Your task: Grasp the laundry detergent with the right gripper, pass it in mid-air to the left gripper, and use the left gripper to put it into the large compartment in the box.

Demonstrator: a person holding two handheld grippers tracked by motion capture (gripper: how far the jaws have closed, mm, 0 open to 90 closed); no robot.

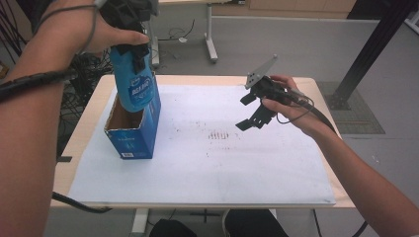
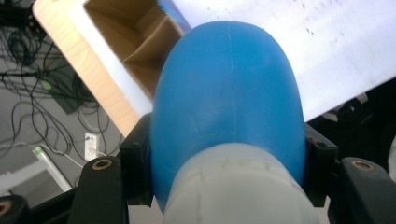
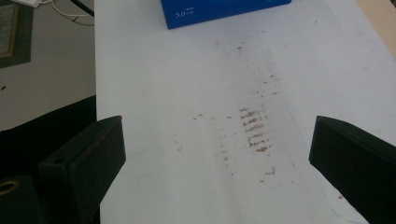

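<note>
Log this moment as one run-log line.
left hand-held gripper: shut on blue bottle, bottle bottom inside open box | right hand-held gripper: open, nothing held, above white sheet

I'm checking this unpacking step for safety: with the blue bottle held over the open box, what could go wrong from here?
1. The left tongs pinch the rounded blue plastic bottle high up near its white neck; the smooth curved body could slip and drop.
2. Its base hangs at the rim of the open blue cardboard box, which nothing steadies, so it might catch and tip it.
3. The right tongs hover open over the white paper sheet, too far away to help.
</note>
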